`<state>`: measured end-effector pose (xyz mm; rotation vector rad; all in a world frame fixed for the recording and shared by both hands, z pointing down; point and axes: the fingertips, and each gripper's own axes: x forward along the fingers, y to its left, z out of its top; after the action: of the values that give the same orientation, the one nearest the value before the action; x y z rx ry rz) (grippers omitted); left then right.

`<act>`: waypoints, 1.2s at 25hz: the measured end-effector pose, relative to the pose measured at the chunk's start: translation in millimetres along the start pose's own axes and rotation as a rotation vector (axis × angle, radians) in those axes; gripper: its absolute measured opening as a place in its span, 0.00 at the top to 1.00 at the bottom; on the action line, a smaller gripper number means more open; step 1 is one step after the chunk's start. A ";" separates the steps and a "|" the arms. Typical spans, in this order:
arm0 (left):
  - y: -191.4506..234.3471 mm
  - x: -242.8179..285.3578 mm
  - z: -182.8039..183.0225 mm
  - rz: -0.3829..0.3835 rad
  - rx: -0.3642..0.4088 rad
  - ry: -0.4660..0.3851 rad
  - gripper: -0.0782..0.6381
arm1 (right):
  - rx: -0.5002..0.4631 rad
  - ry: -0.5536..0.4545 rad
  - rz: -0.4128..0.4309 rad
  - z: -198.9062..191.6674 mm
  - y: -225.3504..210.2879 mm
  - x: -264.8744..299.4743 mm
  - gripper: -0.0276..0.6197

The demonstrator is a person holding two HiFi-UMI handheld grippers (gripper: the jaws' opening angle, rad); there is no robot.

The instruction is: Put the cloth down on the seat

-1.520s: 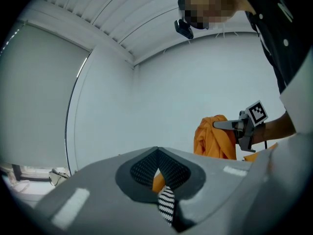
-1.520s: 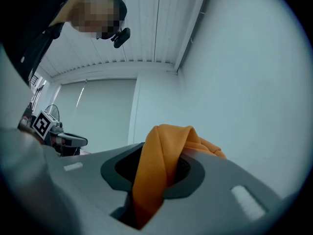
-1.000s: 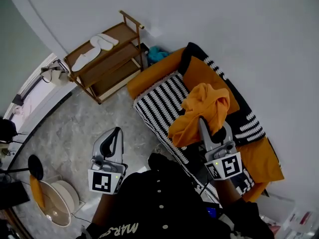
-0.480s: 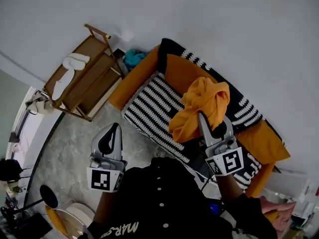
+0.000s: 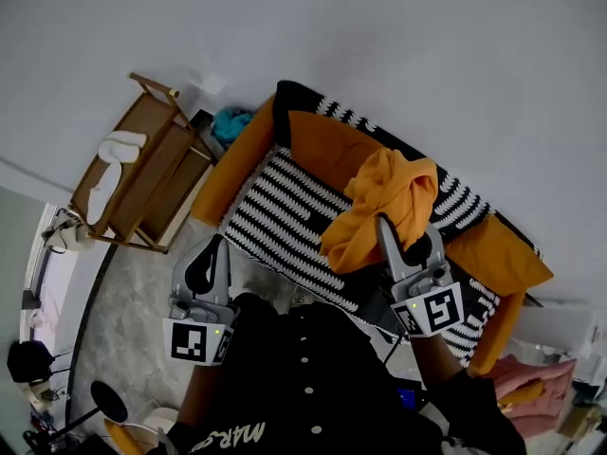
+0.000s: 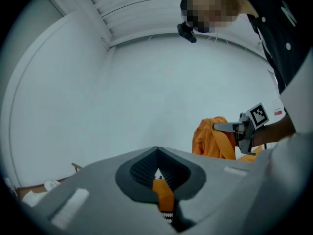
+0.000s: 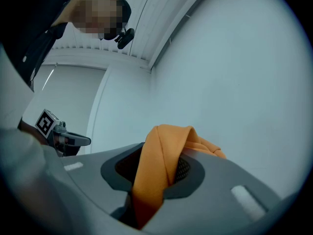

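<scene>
An orange cloth [image 5: 384, 202] hangs bunched in the air over the seat [image 5: 285, 216], a sofa with a black-and-white striped cover and orange sides. My right gripper [image 5: 400, 240] is shut on the cloth from below. In the right gripper view a fold of the cloth [image 7: 161, 151] runs between the jaws of that gripper [image 7: 156, 168]. My left gripper [image 5: 214, 249] is held over the floor in front of the sofa's left end, shut and with nothing in it. The left gripper view shows its own jaws [image 6: 156, 173] closed, with the cloth [image 6: 210, 138] off to the right.
A wooden shelf rack [image 5: 152, 173] with white slippers [image 5: 109, 154] stands left of the sofa. A teal item [image 5: 230, 121] lies between them. An orange back cushion [image 5: 327, 150] leans against the white wall. Grey marble floor [image 5: 123, 282] lies in front.
The head view has swung, so the sofa and rack sit further left and turned in the picture. Both grippers keep their places and the cloth stays held.
</scene>
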<state>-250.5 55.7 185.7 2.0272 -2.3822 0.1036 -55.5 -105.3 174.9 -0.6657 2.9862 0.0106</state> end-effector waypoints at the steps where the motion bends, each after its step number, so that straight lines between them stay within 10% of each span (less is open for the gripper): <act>1: -2.2 5.6 1.4 -0.012 0.000 -0.007 0.75 | -0.001 0.002 -0.013 0.1 -4.4 -2.1 0.76; 30: 17.5 145.4 7.9 -0.405 -0.014 -0.033 0.75 | -0.048 0.036 -0.399 1.5 -46.2 13.9 0.76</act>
<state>-291.0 -85.4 184.7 2.4686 -1.9283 0.0484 -48.3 -153.0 172.8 -1.2649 2.8353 0.0462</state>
